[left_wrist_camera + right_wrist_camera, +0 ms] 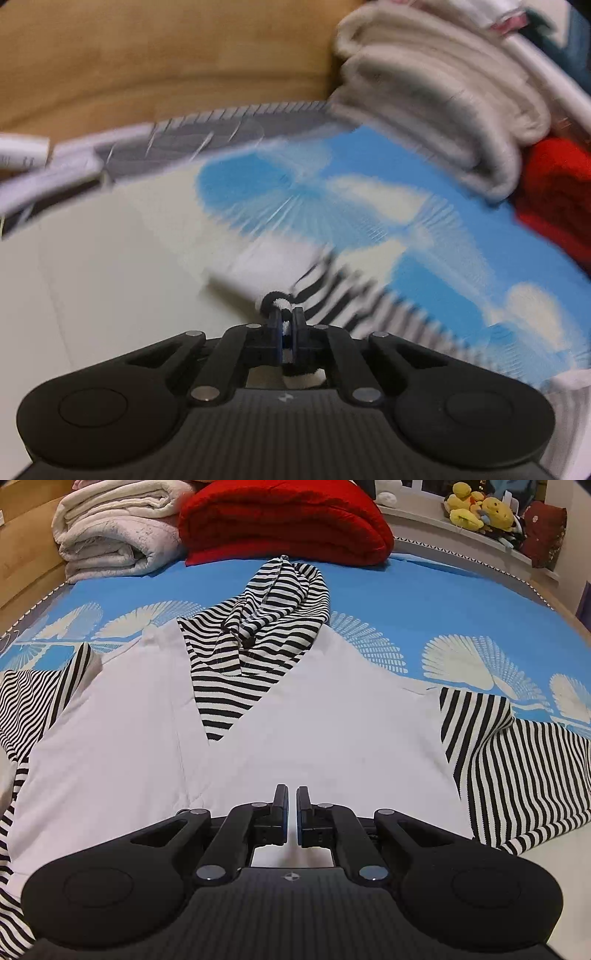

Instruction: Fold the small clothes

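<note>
A small white hooded top (295,738) lies spread flat on the blue bed cover (443,602). Its black-and-white striped hood (273,605) points away from me, and a striped sleeve lies out to each side (517,775) (33,709). My right gripper (292,794) hovers over the lower middle of the white body, jaws nearly together with nothing seen between them. The left wrist view is blurred. There my left gripper (286,317) is shut on a bunched edge of striped fabric (332,291), which trails off to the right over the cover.
Folded whitish blankets (110,535) (443,110) and a folded red blanket (284,520) (554,192) sit at the far end of the bed. Yellow plush toys (480,509) line a shelf at the back right. A wooden panel (147,55) borders the bed's left side.
</note>
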Demonstrator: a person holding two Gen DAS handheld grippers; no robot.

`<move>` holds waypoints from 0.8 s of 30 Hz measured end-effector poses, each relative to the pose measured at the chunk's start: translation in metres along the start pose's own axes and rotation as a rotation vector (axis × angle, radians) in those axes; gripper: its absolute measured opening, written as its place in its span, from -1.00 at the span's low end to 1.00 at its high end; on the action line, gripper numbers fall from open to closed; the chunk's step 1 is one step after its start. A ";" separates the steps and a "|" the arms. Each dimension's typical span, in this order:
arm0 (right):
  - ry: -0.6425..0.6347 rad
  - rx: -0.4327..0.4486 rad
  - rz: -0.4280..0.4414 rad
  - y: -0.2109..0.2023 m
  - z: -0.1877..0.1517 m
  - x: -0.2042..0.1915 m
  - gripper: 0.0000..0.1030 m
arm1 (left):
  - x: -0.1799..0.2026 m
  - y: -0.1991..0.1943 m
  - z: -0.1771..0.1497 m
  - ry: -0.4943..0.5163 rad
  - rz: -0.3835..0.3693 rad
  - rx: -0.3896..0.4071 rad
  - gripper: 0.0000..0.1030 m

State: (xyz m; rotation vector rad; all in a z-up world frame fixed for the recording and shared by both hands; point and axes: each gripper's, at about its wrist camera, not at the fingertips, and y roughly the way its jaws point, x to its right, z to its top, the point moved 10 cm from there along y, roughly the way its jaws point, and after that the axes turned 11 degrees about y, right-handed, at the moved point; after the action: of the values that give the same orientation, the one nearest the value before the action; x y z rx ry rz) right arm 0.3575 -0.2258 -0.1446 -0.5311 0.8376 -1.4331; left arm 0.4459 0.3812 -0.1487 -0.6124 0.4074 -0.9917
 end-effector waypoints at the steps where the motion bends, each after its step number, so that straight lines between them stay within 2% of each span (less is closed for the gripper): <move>1: 0.004 0.002 0.000 -0.002 0.001 0.001 -0.93 | 0.013 -0.017 0.011 0.019 -0.017 0.043 -0.92; 4: 0.039 0.005 0.007 -0.006 0.005 0.007 -0.93 | 0.065 -0.076 0.035 0.077 -0.110 0.154 -0.92; 7: 0.107 0.000 0.023 -0.010 0.010 0.017 -0.93 | 0.136 -0.142 0.035 0.159 -0.267 0.217 -0.92; 10: 0.182 0.001 0.035 -0.015 0.016 0.028 -0.93 | 0.210 -0.210 0.010 0.238 -0.448 0.230 -0.92; 13: 0.227 0.012 0.042 -0.021 0.021 0.037 -0.93 | 0.274 -0.264 -0.030 0.299 -0.600 0.193 -0.87; 14: 0.248 0.017 0.052 -0.022 0.023 0.041 -0.93 | 0.293 -0.277 -0.045 0.315 -0.665 0.166 -0.79; 15: 0.272 0.022 0.063 -0.024 0.026 0.045 -0.93 | 0.309 -0.286 -0.058 0.339 -0.737 0.129 -0.48; 16: 0.298 0.025 0.070 -0.025 0.027 0.049 -0.93 | 0.320 -0.292 -0.069 0.360 -0.787 0.108 -0.27; 18: 0.342 0.020 0.072 -0.024 0.028 0.057 -0.92 | 0.321 -0.289 -0.074 0.371 -0.734 0.140 -0.23; 20: 0.375 0.004 0.075 -0.021 0.025 0.063 -0.91 | 0.313 -0.268 -0.069 0.346 -0.658 0.108 -0.24; 24: 0.409 -0.040 0.091 -0.008 0.019 0.062 -0.90 | 0.269 -0.212 -0.043 0.292 -0.392 0.053 -0.24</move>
State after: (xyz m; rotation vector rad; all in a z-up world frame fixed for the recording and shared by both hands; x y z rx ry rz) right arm 0.3636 -0.2901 -0.1378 -0.2258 1.2005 -1.4642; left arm 0.4170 0.0499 -0.0566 -0.5098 0.5279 -1.4716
